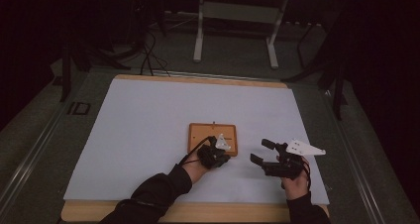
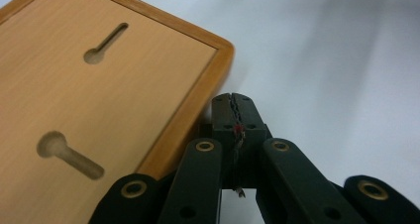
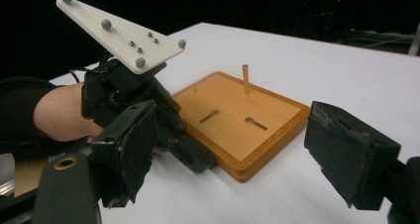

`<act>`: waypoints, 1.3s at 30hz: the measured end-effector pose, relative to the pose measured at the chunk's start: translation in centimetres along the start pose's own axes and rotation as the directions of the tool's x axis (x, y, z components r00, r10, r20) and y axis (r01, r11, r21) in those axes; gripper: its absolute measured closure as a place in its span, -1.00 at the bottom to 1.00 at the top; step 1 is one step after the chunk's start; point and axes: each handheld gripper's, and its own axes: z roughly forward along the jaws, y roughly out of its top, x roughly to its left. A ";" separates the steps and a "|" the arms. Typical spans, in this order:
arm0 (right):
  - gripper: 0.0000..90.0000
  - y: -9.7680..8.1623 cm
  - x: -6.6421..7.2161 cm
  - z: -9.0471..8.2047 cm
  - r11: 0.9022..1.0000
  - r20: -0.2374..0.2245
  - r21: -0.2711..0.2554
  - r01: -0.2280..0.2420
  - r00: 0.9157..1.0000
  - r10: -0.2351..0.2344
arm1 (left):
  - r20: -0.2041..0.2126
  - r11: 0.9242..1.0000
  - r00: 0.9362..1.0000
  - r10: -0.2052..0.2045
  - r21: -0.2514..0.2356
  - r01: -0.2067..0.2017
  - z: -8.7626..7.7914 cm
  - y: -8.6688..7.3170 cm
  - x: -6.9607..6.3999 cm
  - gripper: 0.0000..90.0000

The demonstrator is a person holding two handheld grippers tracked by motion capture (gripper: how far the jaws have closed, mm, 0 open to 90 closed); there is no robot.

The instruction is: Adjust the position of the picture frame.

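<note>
An orange wooden board (image 1: 205,135) with a raised rim lies in the middle of the white sheet. It has two keyhole slots (image 2: 69,154) and a thin upright peg (image 3: 245,79) near its far edge. My left gripper (image 1: 227,158) is shut, its tips (image 2: 234,107) close against the board's rim by a corner, with nothing visibly between the jaws. From the right gripper view, the left gripper (image 3: 198,159) shows low at the board's near corner. My right gripper (image 1: 261,152) hovers to the right of the board, open and empty, its pads (image 3: 131,144) facing the board.
The white sheet (image 1: 148,115) covers most of the wooden table (image 1: 198,211), with bare room left, behind and right of the board. Past the table's far edge stand a white frame's legs (image 1: 198,35) and cables on a dark floor.
</note>
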 end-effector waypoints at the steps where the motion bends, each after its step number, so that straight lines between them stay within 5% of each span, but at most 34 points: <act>1: -0.55 0.0 0.0 0.0 1.000 0.000 0.000 0.000 1.000 0.000 | 0.000 1.000 1.000 0.000 0.000 0.000 0.0 0.0 0.0 1.00; 8: -0.61 0.0 0.0 0.1 1.000 -0.012 0.019 -0.003 1.000 0.003 | 0.012 0.998 1.000 -0.016 -0.057 0.016 -2.4 -0.6 0.3 0.98; 13: -0.67 -0.1 0.2 0.4 0.999 0.003 0.045 0.011 1.000 -0.011 | -0.025 0.993 0.998 -0.063 -0.102 0.060 -5.3 -1.8 2.0 0.76; 18: -0.69 0.0 0.6 0.5 0.998 0.011 0.055 0.035 0.999 -0.035 | 0.002 0.992 0.998 -0.064 -0.108 0.064 -6.6 -2.3 3.0 0.56; 27: -0.74 0.1 0.8 0.4 0.998 0.000 0.067 0.006 1.000 -0.006 | -0.023 0.990 0.998 -0.065 -0.130 0.062 -7.4 -2.3 4.6 0.52; 39: -0.77 0.1 1.1 0.5 0.997 0.007 0.072 0.034 0.999 -0.035 | -0.039 0.987 0.995 -0.091 -0.139 0.085 -7.3 -1.9 6.3 0.47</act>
